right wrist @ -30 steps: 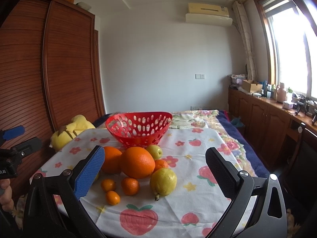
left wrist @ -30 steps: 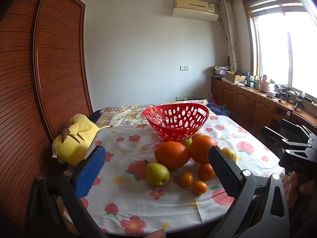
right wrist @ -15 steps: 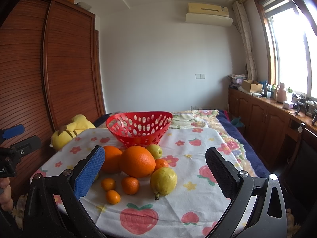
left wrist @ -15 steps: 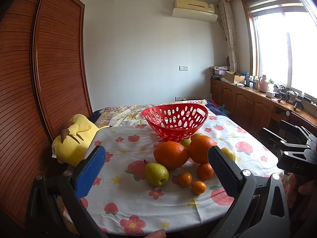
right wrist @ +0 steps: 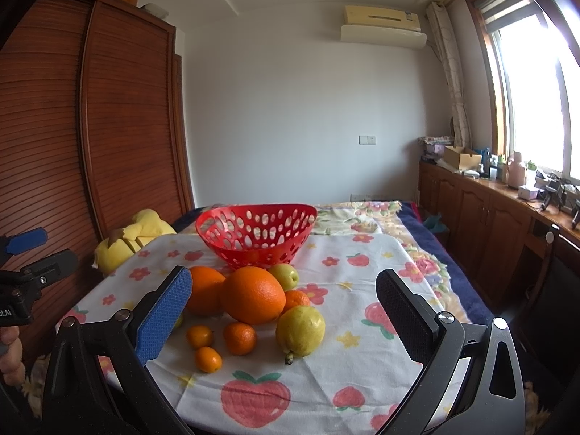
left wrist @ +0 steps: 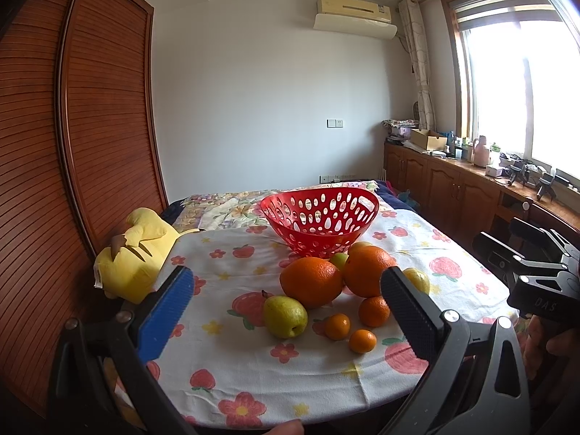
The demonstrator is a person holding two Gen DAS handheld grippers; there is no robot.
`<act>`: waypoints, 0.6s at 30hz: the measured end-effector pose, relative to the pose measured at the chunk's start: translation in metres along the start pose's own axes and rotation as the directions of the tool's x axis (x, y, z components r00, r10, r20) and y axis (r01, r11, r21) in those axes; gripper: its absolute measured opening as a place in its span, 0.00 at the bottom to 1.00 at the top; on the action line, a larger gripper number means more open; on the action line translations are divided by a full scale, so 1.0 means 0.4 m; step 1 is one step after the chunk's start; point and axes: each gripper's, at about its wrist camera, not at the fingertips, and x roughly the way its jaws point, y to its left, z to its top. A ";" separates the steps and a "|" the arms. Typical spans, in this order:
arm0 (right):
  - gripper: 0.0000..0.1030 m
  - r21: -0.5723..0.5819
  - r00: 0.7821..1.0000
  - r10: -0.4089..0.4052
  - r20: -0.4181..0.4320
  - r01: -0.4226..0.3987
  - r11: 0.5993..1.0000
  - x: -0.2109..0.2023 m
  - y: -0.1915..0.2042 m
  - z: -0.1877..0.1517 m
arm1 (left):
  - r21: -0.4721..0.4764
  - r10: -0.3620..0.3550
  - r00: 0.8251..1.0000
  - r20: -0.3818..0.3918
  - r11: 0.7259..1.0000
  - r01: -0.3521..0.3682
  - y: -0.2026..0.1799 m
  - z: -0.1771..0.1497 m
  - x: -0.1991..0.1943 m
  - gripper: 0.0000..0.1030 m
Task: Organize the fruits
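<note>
A red perforated basket (left wrist: 320, 223) (right wrist: 255, 233) stands empty on the flowered tablecloth. In front of it lies a cluster of fruit: two large oranges (left wrist: 311, 286) (right wrist: 252, 300), a green pear (left wrist: 285, 316), a yellow lemon (right wrist: 300, 330), a small green fruit (right wrist: 284, 275) and several small mandarins (left wrist: 362, 340) (right wrist: 239, 337). My left gripper (left wrist: 286, 304) hovers open over the table's near edge, short of the pear. My right gripper (right wrist: 284, 311) is open too, with the fruit beyond its fingers. Neither holds anything.
A yellow plush toy (left wrist: 136, 250) lies at the table's left edge by a wooden wardrobe (left wrist: 72, 145). Wooden cabinets (right wrist: 489, 224) with clutter run along the right wall under the window. The table edge (left wrist: 290, 413) is close below my grippers.
Both views have barely shifted; the fruit and basket stay where they were and both grippers remain open.
</note>
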 end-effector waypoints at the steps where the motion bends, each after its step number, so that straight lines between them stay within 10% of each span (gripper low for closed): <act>1: 1.00 0.000 1.000 0.000 -0.001 0.000 1.000 0.003 0.001 -0.001 | 0.000 0.001 1.000 -0.001 1.000 -0.001 0.000 0.000 0.000 1.00; 18: 1.00 0.005 0.998 0.011 -0.062 -0.010 1.000 0.037 -0.024 -0.033 | -0.009 -0.035 0.996 -0.081 0.999 0.034 0.013 -0.044 0.080 1.00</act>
